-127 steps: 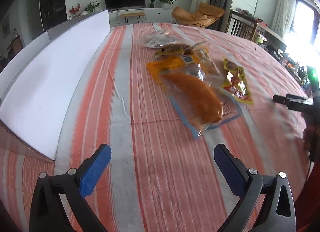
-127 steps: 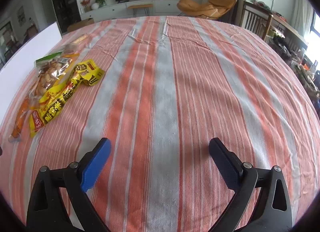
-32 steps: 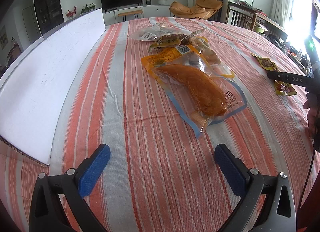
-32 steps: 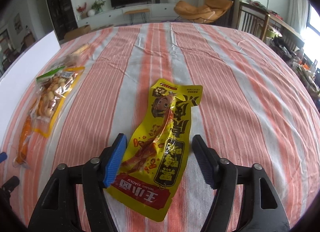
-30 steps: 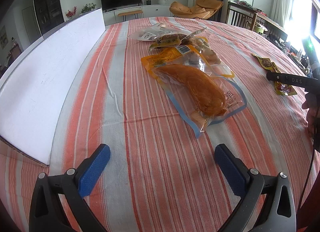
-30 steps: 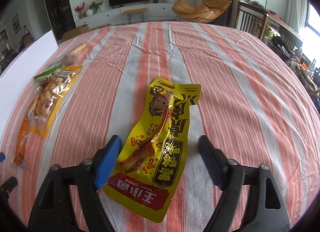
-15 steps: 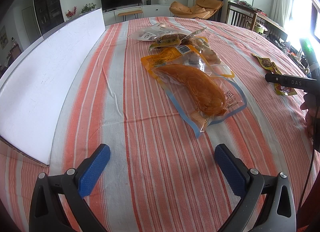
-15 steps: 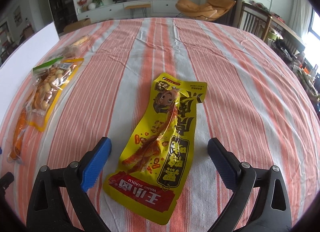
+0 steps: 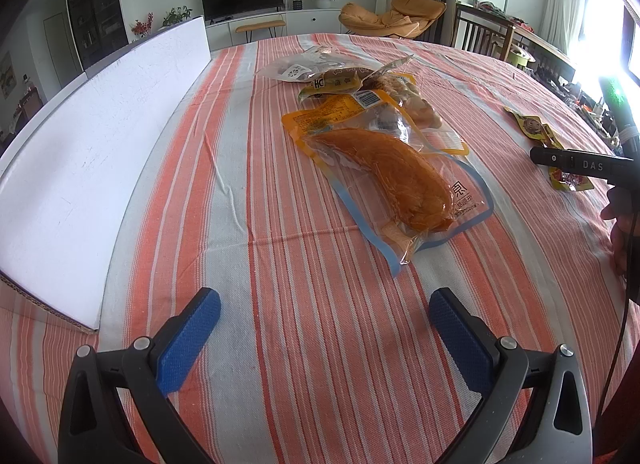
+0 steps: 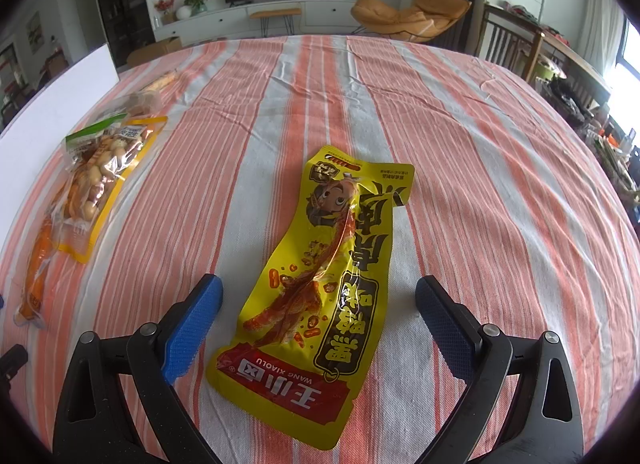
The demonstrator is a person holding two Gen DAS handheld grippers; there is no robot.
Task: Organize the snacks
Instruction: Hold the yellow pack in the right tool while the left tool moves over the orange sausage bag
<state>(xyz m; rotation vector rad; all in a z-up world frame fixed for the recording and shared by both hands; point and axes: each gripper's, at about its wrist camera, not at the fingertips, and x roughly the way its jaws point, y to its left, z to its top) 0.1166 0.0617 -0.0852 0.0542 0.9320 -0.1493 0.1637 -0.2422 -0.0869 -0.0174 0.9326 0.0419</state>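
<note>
My right gripper (image 10: 318,322) stands wide open over the striped tabletop (image 10: 460,152); its jaws have just been opening, and the yellow pouch (image 10: 320,292) lies flat between them, touched by neither pad. My left gripper (image 9: 324,334) is equally spread, with only bare cloth between its jaws. Ahead of it lies the snack pile (image 9: 372,120): a clear bag with an orange fillet (image 9: 384,176) on top, its far end overlapping an orange-edged pack and other clear packs behind. A white board (image 9: 88,152) runs along the left edge of the tabletop.

Handling, as I judge it: the yellow pouch is a thin, light, glossy film sachet, limp rather than stiff, with a narrow waist and a raised ridge where the contents sit. Its slick surface would slide under a shallow pinch. I would take it by a sealed end, here the near red band, or across the waist, pressing one pad under the edge against the soft cloth.

The fillet bag looks heavier and floppy; its clear bottom margin nearest me offers the cleanest hold, though the load would hang and swing. Nothing here looks fragile, but hard pinching could crush the contents.
</note>
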